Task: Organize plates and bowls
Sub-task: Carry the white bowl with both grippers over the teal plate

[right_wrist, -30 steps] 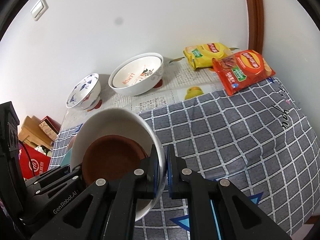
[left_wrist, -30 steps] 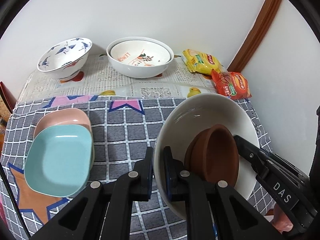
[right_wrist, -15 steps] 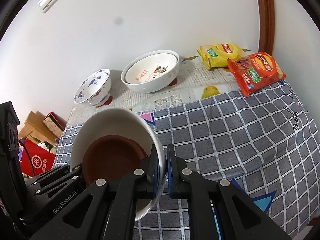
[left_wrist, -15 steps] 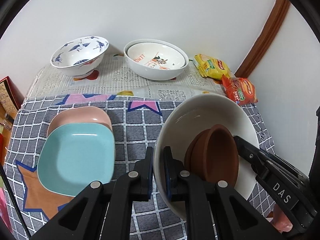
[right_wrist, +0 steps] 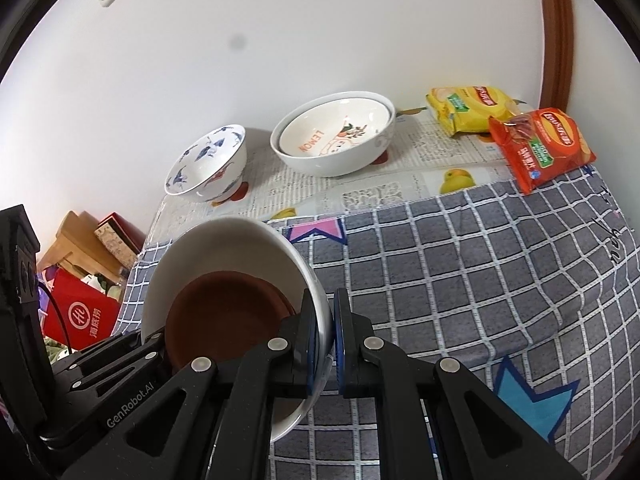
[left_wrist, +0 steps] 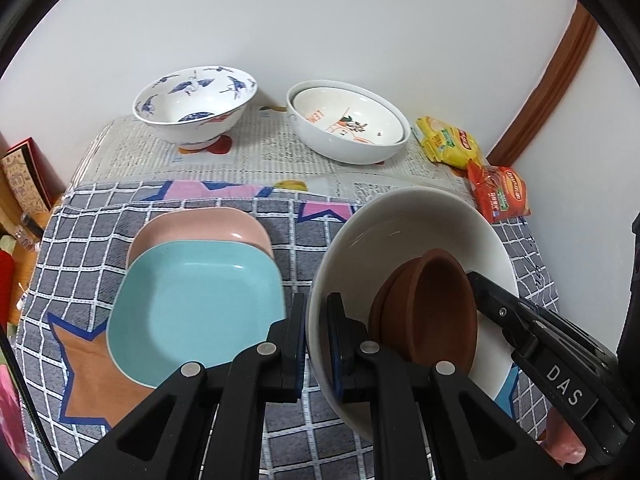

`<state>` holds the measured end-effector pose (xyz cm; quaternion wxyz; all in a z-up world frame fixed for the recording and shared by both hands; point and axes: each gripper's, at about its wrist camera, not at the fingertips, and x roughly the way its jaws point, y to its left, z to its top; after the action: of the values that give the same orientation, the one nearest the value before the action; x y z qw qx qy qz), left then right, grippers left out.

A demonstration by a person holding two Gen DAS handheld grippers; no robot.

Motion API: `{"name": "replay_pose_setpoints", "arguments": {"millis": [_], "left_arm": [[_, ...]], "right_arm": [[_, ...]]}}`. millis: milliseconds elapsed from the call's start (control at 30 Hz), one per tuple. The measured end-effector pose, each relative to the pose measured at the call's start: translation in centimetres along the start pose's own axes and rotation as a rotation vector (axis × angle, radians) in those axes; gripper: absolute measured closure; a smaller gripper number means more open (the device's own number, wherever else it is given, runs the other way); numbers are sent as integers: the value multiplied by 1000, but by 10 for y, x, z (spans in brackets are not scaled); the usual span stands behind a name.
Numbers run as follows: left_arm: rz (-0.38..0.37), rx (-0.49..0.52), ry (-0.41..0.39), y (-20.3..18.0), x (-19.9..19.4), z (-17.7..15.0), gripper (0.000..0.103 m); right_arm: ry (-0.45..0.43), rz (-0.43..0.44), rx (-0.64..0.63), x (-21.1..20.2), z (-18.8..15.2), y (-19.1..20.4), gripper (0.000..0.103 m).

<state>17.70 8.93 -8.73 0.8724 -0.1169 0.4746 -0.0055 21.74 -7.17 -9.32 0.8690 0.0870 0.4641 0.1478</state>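
Observation:
Both grippers hold one large white bowl [left_wrist: 404, 224] above the checked cloth. My left gripper [left_wrist: 316, 320] is shut on its left rim. My right gripper [right_wrist: 326, 320] is shut on its right rim, and the bowl also shows in the right wrist view [right_wrist: 224, 248]. Brown bowls [left_wrist: 432, 308] are nested inside it, seen in the right wrist view as well [right_wrist: 224, 312]. A teal plate [left_wrist: 196, 304] lies stacked on a pink plate [left_wrist: 200, 224] at the left. A blue-patterned bowl [left_wrist: 196, 104] and nested white lemon bowls [left_wrist: 348, 124] stand at the back.
A yellow snack bag [left_wrist: 448, 146] and a red one [left_wrist: 500, 194] lie at the back right by the wall. Newspaper [left_wrist: 260, 152] covers the table's far part. Boxes and a red bag [right_wrist: 80, 316] sit on the floor beyond the left edge.
Both grippers and the white bowl have risen and pulled back; the table's objects now sit lower and more central in both views. The grip on the bowl is unchanged.

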Motion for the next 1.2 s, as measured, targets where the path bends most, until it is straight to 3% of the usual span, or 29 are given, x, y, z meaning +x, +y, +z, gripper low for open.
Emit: {"name": "replay_pose_setpoints", "arguments": {"millis": [867,1200], "left_arm": [[55,-89,2,101,-1,15,93],[58,-119,50,126,21,8,93]], "right_arm": [[39,78,-63,51,0,88,95],[93,57,-88,79,-10,102,95]]}}
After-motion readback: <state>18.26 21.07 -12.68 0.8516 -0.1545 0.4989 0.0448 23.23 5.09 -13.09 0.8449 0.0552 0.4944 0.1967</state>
